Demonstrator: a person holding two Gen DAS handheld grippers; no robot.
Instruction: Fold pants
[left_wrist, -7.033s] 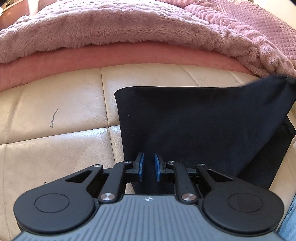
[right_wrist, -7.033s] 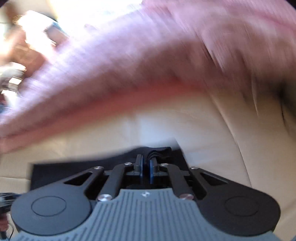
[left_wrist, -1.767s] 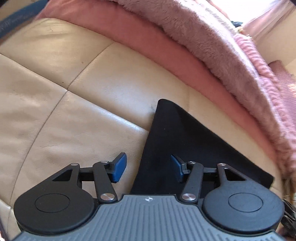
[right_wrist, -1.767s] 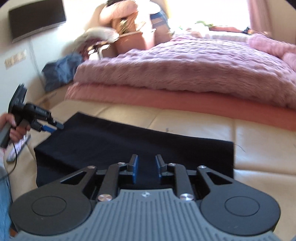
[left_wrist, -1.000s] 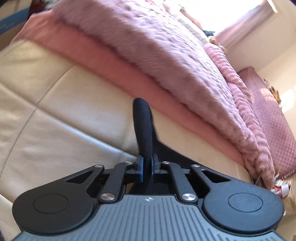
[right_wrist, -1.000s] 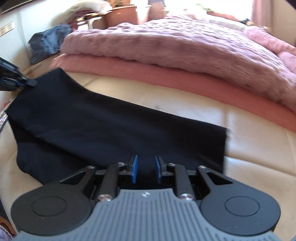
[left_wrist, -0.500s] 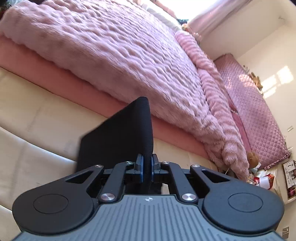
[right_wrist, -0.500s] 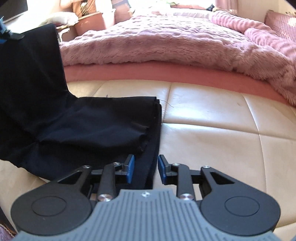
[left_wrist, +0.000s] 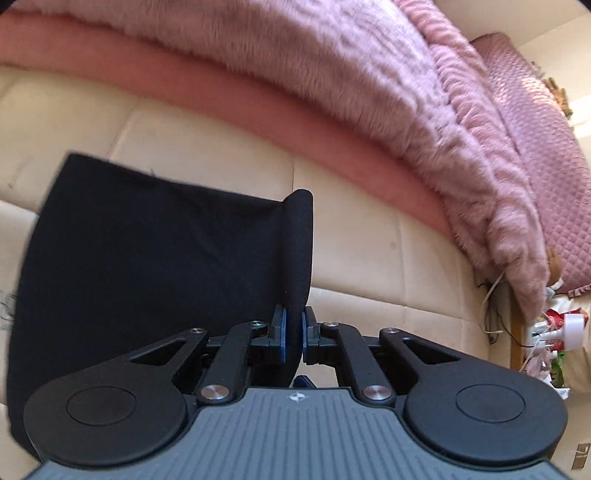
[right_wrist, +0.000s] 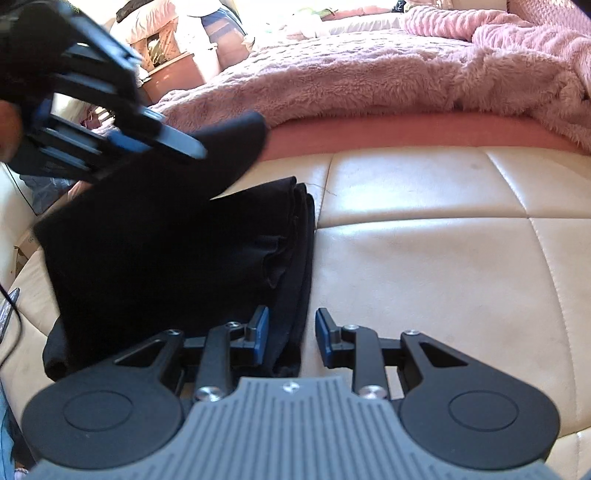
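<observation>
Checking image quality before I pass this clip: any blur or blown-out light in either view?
Left wrist view: pink blanket and the black pants' far edge smear. Right wrist view: the left claw at upper left is blurred, the window area behind is overexposed, and the cream cushion shows glare.

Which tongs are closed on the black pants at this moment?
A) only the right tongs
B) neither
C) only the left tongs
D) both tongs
C: the left tongs pinch a fold of the black pants, while the right tongs stand open around the pants' edge.
</observation>
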